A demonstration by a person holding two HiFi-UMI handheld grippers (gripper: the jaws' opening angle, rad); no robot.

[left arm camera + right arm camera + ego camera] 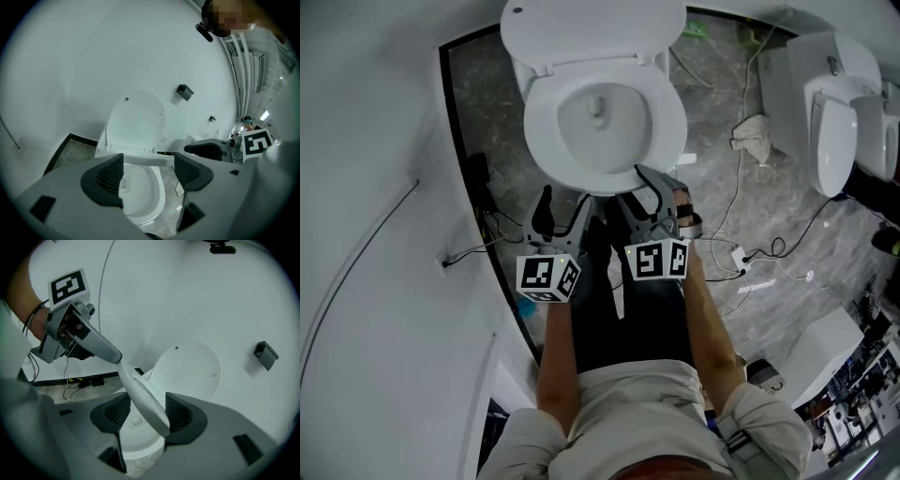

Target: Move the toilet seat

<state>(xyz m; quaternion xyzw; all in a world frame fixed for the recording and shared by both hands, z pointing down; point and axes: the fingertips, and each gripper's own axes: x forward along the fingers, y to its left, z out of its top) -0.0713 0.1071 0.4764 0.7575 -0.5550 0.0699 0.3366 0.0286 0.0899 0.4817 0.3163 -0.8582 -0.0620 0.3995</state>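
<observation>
The white toilet's lid [591, 28] stands up against the wall. Its seat [542, 131] is tilted a little off the bowl at the front. My right gripper [661, 192] is open at the seat's front right. The seat rim [140, 394] runs slanting between its jaws and lies against the right pad [180, 413]. My left gripper [561, 216] is open at the front left. One of its fingertips [115, 354] meets the rim's end. In the left gripper view the seat [147, 160] shows edge-on across the gap of the left gripper [149, 173].
A curved white wall [375, 141] closes the left side. A second toilet [839, 112] stands at the right, with a rag [755, 131] and cables [741, 253] on the grey floor between. A black bracket [185, 91] hangs on the wall. My legs stand just before the bowl.
</observation>
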